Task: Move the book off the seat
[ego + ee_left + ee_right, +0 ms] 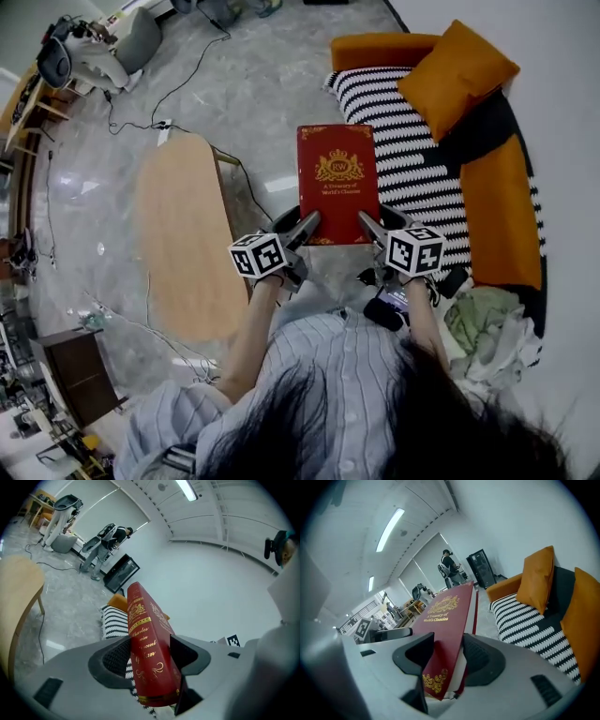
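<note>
Red book (337, 183) is up in the air, by the edge of the sofa (427, 178). Left gripper (306, 227) is clamped on its near left corner. Right gripper (368, 225) is clamped on its near right corner.

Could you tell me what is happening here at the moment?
A person is holding a red book with two hand-held grippers. The left gripper is clamped on its spine-side near corner and the right gripper on the other near corner. The book is in the air, cover up, beside the striped seat of the orange sofa, near a wooden table. It has not been set down anywhere yet.
</note>
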The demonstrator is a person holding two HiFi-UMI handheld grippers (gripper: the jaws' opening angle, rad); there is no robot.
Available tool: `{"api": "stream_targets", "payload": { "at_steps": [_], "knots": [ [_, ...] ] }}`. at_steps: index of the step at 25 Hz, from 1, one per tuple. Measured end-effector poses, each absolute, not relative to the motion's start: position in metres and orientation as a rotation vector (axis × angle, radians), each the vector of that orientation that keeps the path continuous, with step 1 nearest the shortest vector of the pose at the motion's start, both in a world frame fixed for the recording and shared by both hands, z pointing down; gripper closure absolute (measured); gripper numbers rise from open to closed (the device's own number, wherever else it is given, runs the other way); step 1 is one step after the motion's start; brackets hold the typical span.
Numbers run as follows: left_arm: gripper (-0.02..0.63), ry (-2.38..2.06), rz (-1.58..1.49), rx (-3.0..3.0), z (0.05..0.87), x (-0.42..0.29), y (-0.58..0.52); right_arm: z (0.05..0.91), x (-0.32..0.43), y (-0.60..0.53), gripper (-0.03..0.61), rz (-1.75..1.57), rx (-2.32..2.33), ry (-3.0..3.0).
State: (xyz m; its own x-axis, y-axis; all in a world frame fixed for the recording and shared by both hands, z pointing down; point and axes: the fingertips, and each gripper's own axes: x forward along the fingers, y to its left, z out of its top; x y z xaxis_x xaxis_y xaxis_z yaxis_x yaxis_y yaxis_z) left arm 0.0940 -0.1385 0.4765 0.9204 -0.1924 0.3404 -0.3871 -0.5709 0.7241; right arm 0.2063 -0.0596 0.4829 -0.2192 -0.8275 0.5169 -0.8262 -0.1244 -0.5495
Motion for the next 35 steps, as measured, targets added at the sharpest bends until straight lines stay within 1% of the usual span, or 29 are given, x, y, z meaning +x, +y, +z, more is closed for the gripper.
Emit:
{"api": "stream_targets", "payload": {
  "at_steps": [12, 28, 35],
  "knots": [
    [0.342, -0.608, 0.162, 2.115, 0.485, -0.036, -0.196, 0.488, 0.089, -0.139, 0.374, -1.35, -1.818, 2.341],
    [0.342, -0.848, 0.01, 1.953, 0.504, -0.206, -0.237, 0.499, -0.071, -0.217, 0.376, -1.395, -1.605, 2.68],
    [0.342, -0.926, -0.036, 1.908, 0.499, -0.256, -0.249, 0.492, -0.121, -0.242, 0.376, -1.394, -1.509, 2.829]
  ]
}}
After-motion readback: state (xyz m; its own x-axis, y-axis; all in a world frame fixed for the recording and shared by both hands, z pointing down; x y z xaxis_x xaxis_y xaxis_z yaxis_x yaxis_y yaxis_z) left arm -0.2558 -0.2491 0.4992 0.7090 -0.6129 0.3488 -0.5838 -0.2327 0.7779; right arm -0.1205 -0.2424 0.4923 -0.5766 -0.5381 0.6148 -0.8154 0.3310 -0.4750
